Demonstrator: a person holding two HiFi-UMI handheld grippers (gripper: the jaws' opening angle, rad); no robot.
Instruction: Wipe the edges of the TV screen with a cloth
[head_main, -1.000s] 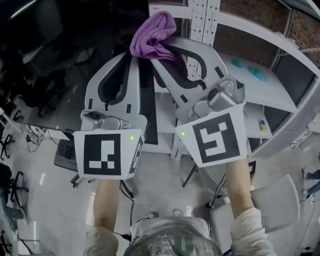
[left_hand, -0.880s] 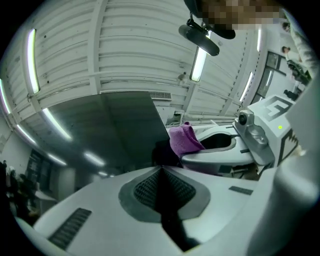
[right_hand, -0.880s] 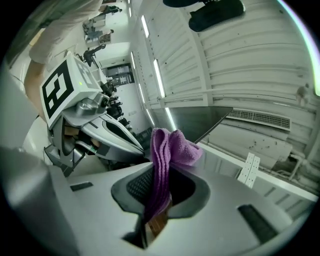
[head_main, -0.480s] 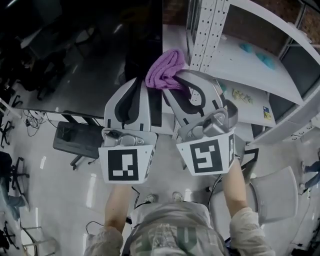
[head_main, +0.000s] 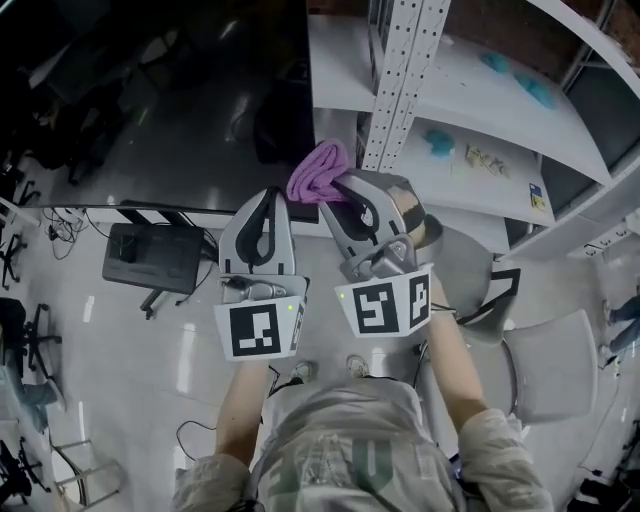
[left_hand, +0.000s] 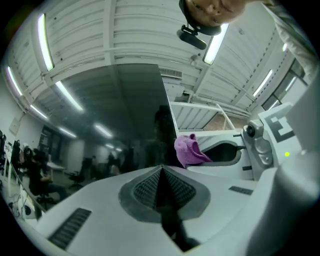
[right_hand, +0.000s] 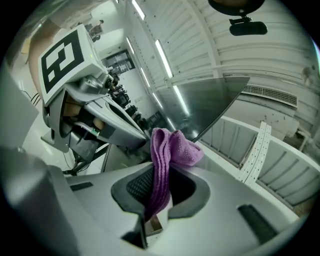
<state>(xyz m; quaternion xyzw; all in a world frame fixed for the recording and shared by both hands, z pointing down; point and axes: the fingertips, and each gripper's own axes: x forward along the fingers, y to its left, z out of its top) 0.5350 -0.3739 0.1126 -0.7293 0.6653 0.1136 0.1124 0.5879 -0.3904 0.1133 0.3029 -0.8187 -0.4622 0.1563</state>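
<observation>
A folded purple cloth (head_main: 320, 172) (right_hand: 167, 155) is pinched between the jaws of my right gripper (head_main: 345, 190) (right_hand: 161, 192), its free end bunched above the tips. It hangs just below the lower right corner of the dark TV screen (head_main: 190, 100) (left_hand: 110, 120) (right_hand: 205, 102), not visibly touching it. My left gripper (head_main: 262, 205) (left_hand: 161, 192) is beside the right one, jaws pressed together with nothing between them. In the left gripper view the cloth (left_hand: 187, 150) shows to the right, in front of the screen's right edge.
A white metal shelf rack (head_main: 470, 90) with perforated uprights stands right of the TV, with teal items (head_main: 440, 140) on it. The TV's black stand base (head_main: 150, 260) rests on the pale floor at left. A grey chair (head_main: 550, 380) is at lower right.
Both grippers have drawn back and down from the TV, now appearing smaller and lower in the head view. The cloth stays in the right gripper, now at the screen's lower right corner.
</observation>
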